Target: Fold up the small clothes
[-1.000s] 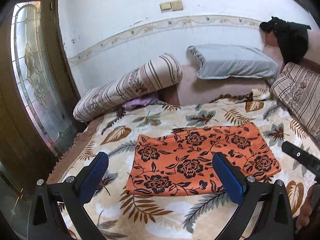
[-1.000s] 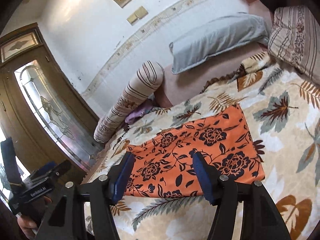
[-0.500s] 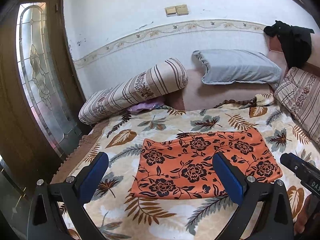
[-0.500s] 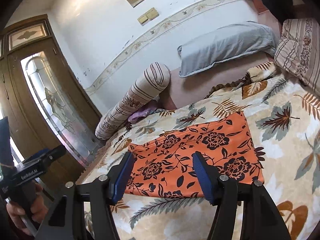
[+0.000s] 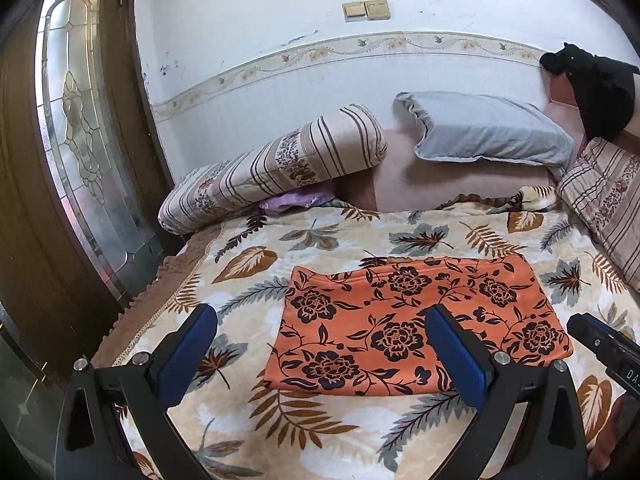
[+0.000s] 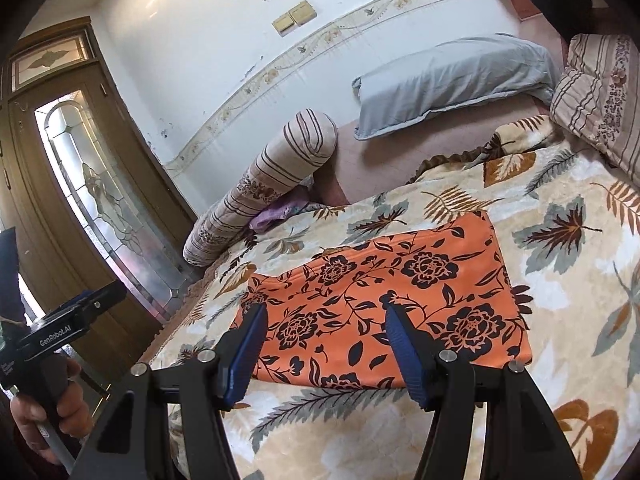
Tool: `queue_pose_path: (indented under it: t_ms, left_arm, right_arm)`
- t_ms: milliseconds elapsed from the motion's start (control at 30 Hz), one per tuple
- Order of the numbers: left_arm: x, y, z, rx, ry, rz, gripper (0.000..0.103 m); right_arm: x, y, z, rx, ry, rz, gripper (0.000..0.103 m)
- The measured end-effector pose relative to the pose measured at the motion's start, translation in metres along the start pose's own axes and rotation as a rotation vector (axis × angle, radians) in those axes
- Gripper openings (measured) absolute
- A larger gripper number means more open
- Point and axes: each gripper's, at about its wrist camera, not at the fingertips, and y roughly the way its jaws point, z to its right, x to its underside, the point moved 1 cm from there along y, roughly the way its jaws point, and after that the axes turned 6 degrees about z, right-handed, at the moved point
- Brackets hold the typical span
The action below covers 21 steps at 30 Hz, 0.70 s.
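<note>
The left gripper (image 5: 320, 344) has its blue fingers (image 5: 456, 356) spread wide, empty, above the near edge of the orange floral cloth (image 5: 416, 320). The right gripper (image 6: 324, 340) has its fingers (image 6: 408, 352) moderately apart, empty, over the same edge. The cloth lies flat, folded to a rectangle, on the leaf-patterned blanket (image 5: 360, 432), with the striped bolster (image 5: 276, 168) beyond it.

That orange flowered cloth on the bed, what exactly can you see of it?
The orange cloth is a small piece of thin, soft-looking fabric printed with black roses, leaves and vines. It lies flat as a neat, roughly rectangular shape, with a seam or folded edge running along its far side, so it looks already folded. It rests on the leaf-patterned blanket, well short of the pillows. Nothing else touches it: both grippers hover open above its near edge.
</note>
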Motion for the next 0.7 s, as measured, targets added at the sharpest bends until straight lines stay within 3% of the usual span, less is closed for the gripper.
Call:
queue_pose_path:
  t_ms: [700]
  left_arm:
    - [0.028, 0.063, -0.025, 0.021, -0.065, -0.088, 0.103]
  right_arm:
    - [0.012, 0.038, 0.015, 0.100, 0.016, -0.095, 0.065]
